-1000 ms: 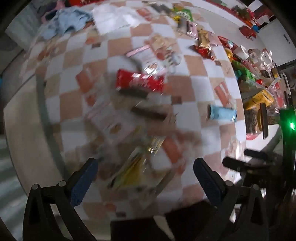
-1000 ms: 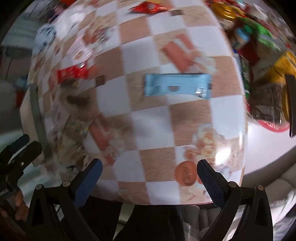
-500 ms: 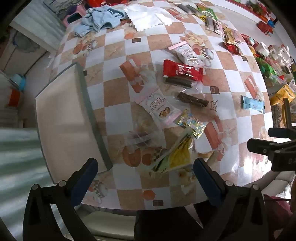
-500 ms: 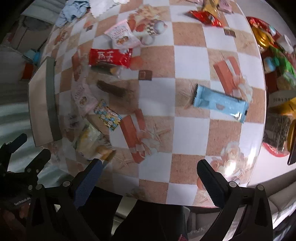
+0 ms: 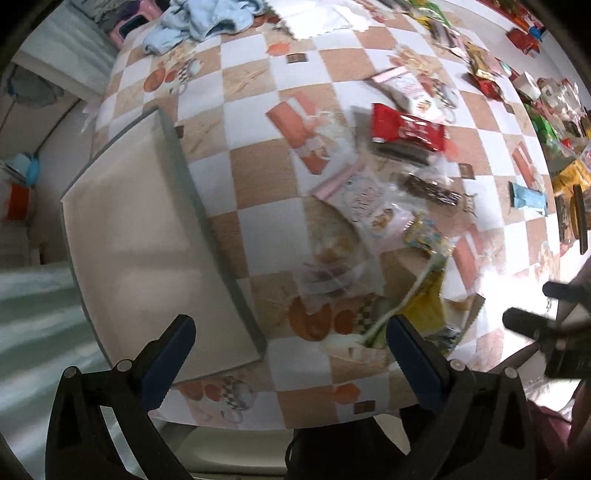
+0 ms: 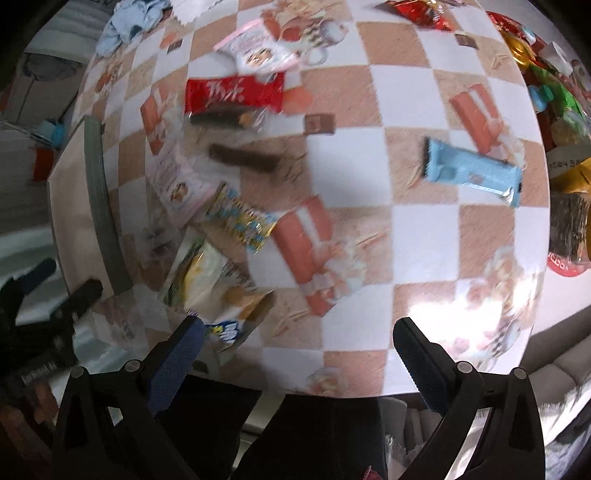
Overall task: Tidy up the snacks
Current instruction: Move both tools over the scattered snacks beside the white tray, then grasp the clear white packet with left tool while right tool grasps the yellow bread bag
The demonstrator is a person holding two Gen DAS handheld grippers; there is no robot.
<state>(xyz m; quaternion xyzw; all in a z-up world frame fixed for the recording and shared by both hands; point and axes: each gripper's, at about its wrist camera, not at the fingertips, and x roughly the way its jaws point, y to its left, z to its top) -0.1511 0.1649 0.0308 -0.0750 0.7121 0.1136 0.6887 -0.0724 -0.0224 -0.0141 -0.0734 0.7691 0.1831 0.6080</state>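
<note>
Left wrist view, L to R: left gripper hung w/ fingers spread wide and nothing between them, over the near edge of the table, which wore a checkered cloth. A flat beige board w/ a grey-green edge lay on the table's left part. Right of it, snacks were scattered: a yellow-green packet nearest, just past the right finger, then a pink-white cracker pack, a small yellow-blue candy pack, a dark brown bar and a red wrapper farther back. A light blue bar lay well apart to the right. A pale blue cloth was bunched at the far left corner. Much of this view was blurred.

Right wrist view, L to R: the left gripper's black fingers showed at the left edge by the board. Right gripper was also spread wide, holding nothing, above the table's near edge. The yellow-green packet sat just beyond its left finger; candy pack, cracker pack, brown bar and red wrapper ranged behind. The light blue bar lay alone to the right, near a heap of mixed snacks at the far right edge.
</note>
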